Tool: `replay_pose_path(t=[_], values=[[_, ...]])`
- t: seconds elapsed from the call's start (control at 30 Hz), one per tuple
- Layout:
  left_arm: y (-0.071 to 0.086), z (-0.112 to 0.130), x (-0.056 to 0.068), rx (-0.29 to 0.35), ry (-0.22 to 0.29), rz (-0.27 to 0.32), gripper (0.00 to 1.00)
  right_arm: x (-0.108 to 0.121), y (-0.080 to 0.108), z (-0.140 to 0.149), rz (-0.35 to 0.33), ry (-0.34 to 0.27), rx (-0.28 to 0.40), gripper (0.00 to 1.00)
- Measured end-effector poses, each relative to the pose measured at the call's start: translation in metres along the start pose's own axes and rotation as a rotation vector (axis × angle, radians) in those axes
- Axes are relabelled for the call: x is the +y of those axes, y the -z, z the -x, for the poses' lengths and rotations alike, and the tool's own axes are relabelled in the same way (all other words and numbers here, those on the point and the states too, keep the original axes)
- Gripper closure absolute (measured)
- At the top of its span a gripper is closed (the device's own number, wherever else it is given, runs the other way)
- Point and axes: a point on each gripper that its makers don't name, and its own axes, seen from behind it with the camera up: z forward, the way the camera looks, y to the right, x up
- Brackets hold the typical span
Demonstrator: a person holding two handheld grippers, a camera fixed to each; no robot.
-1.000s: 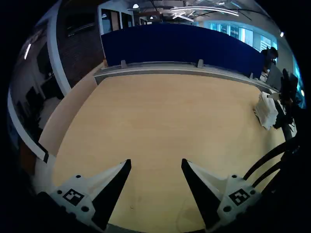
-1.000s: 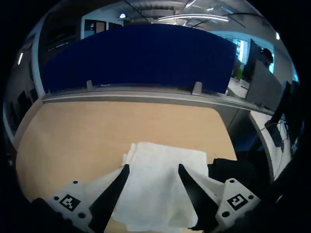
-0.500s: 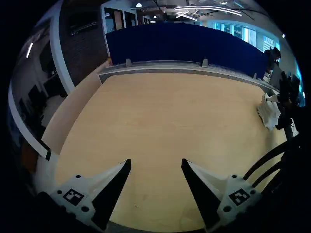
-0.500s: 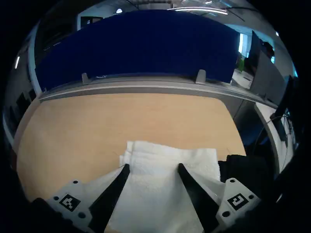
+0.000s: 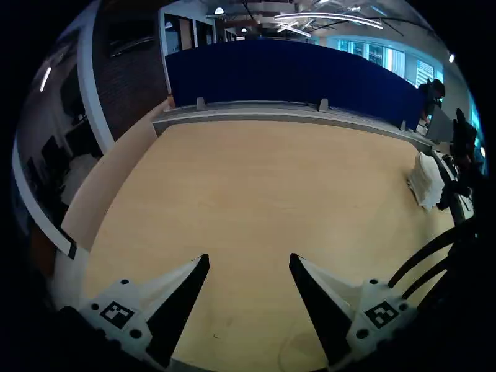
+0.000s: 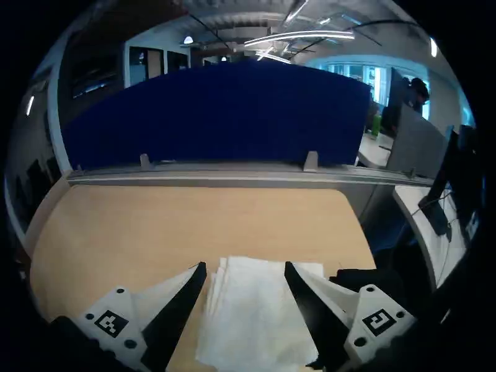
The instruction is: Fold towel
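My right gripper (image 6: 245, 270) hangs spread wide above the white towel (image 6: 260, 310), which lies folded on the wooden table (image 6: 155, 223) between my two fingers, neither one pinching it, close to the table's right-hand edge and in front of the blue partition (image 6: 217, 118). My left gripper (image 5: 248, 263) is spread just as wide over bare tabletop, nothing in its grasp, and from there the towel sits far off at the table's right edge.
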Motion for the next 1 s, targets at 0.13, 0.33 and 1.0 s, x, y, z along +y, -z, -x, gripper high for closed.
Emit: replay_pose_path(t=[0.13,0.33,1.0], values=[[-0.003,-0.004,0.002,0.015,-0.003,0.023,0.04,-0.013,0.031,-0.003,0.004,0.011,0.038,0.02],[-0.008,-0.012,0.003,0.039,-0.013,0.059,0.04,-0.04,0.079,0.009,0.014,0.012,0.075,0.02],[-0.008,-0.033,0.021,0.115,-0.056,0.157,0.04,-0.174,0.181,0.073,-0.084,-0.024,0.188,0.02]])
